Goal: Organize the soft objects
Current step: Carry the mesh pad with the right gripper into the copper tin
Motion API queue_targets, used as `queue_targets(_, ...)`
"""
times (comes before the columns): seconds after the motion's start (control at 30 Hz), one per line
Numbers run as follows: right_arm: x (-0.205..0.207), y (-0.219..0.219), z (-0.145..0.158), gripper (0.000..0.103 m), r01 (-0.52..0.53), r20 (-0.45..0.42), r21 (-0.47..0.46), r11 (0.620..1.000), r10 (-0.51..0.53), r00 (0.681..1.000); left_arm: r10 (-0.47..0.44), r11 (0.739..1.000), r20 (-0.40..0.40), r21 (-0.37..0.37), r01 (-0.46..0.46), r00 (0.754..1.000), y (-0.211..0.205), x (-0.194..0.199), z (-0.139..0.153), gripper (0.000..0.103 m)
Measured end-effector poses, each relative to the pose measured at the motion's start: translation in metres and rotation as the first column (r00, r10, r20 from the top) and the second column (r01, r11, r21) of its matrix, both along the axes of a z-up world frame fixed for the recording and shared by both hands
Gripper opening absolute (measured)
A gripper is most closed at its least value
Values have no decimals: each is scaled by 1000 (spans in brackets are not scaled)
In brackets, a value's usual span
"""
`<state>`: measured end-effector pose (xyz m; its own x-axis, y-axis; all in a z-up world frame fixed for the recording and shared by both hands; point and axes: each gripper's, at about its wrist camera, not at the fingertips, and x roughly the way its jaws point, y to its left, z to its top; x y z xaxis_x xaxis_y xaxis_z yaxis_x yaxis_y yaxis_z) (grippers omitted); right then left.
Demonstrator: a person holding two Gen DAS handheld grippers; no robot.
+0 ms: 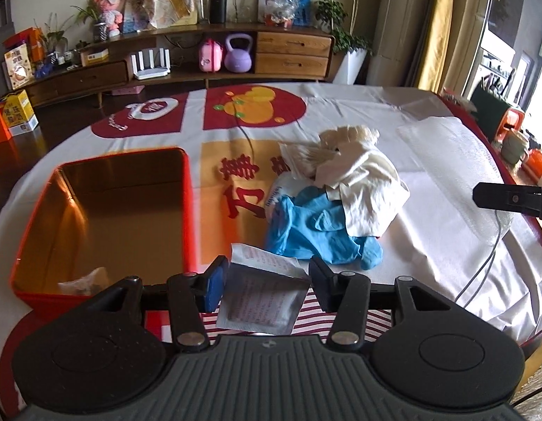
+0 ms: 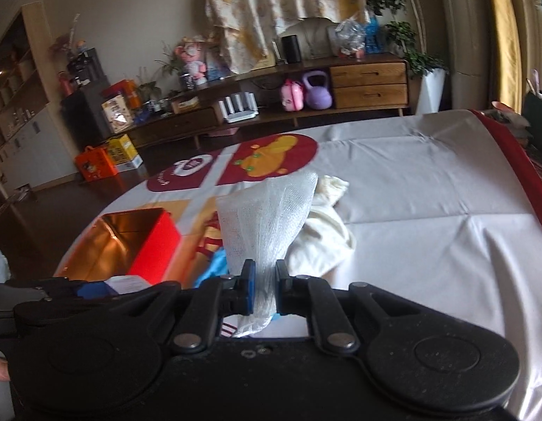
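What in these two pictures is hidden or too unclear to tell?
- Left wrist view: the pale item in the red box near corner is half hidden by the left tool.
- Left wrist view: printing on the clear packet between the open fingers is too small to read; contact unclear.
- Left wrist view: what lies under the cream cloth and blue gloves.
- Right wrist view: the white mesh clamped in the right tool covers the pile behind.
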<state>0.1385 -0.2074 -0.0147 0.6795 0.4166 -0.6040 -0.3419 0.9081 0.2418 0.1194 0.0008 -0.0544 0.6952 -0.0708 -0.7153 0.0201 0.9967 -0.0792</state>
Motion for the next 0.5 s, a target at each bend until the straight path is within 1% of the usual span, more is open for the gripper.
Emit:
queue_targets(0.1,0,14,6,10,-35,0,5,999,35,999,10,1000,18,-15,-10,1000,9,-5,10,50)
queue_targets(0.2,1,31,12,10,-75,-1,4,997,75,997,35,998,32,-47,-33,999,26,-4,25,50)
queue_targets(0.33,5,58,19,10,-130,1,-7,991,130,991,74,996,55,-59,-71,996,50,2,40,50)
queue_targets(0.4,11,72,22,10,-154,-12,2,988,154,988,93,994,60,-61,-89,994,63,6,45,50)
queue_targets(0.5,17,99,26,10,-195,-18,-9,981,195,981,111,993,62,-51,-107,992,79,11,48,50)
